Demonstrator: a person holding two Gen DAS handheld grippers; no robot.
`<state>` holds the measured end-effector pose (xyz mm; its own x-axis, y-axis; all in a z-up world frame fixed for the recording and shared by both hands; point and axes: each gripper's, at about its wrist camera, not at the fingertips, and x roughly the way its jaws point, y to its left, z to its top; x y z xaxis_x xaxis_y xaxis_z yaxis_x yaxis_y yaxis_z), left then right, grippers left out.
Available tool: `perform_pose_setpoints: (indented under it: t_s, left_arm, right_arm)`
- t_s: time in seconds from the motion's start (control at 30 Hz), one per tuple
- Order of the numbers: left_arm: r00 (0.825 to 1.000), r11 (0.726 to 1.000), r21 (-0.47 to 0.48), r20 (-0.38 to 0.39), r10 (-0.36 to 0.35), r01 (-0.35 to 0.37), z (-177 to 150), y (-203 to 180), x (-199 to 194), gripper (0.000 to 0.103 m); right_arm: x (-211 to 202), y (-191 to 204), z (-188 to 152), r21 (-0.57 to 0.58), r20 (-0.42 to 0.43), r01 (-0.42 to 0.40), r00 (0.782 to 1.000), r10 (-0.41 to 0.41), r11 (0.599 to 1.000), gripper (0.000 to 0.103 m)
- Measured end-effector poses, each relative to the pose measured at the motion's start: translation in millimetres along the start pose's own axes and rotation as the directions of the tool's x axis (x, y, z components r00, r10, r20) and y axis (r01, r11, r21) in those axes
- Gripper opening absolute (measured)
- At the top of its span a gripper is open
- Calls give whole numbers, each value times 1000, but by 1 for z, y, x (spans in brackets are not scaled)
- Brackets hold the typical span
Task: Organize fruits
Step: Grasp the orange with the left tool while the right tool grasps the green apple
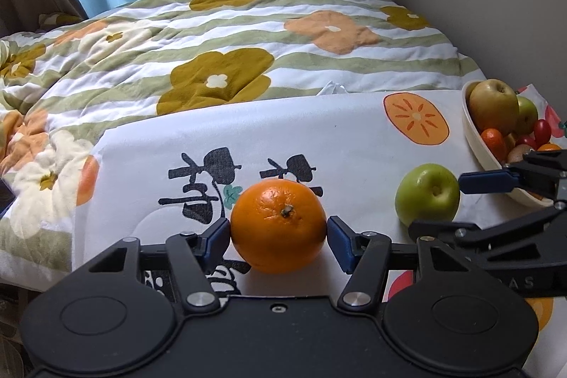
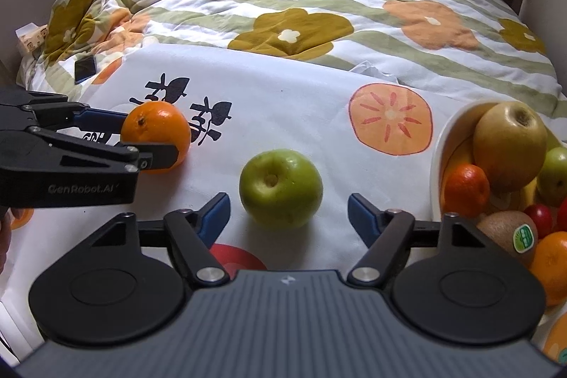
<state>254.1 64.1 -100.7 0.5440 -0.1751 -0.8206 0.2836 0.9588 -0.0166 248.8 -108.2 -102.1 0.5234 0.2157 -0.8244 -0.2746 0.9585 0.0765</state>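
An orange [image 1: 278, 225] rests on a white printed cloth [image 1: 319, 137]. My left gripper [image 1: 278, 236] has a blue pad on each side of it; the left pad touches, the right shows a thin gap. In the right wrist view the orange [image 2: 156, 135] sits between those fingers. A green apple [image 2: 281, 188] lies on the cloth in the middle. My right gripper [image 2: 288, 215] is open around it, not touching. The apple also shows in the left wrist view [image 1: 428, 193].
A cream bowl [image 2: 436, 162] at the right holds a yellow-brown apple [image 2: 510, 144], a small tangerine [image 2: 466, 190], a kiwi [image 2: 510, 232], cherry tomatoes and more fruit. A flowered quilt [image 1: 212, 52] lies behind the cloth. A phone [image 2: 85, 69] lies on the quilt at the left.
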Motion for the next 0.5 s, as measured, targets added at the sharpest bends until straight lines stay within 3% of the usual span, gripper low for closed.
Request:
perform_pose_setpoints:
  t_s: [0.23,0.43,0.5]
  left_arm:
    - [1000,1000,-3,-3,13,-13,-4,0,-4,64]
    - [1000,1000,-7,-1,25,-25,-9,-1,-9,63]
    - [1000,1000,-11,2,28,-28,-10,-1,-11,63]
  right_arm:
    - [3,4,5,-23,6,-7,1000,7,1000,83]
    - [5,7,7,-55,12,3,1000,-2,998,69]
    - [5,5,8,-51,10,-6,1000,7,999,69]
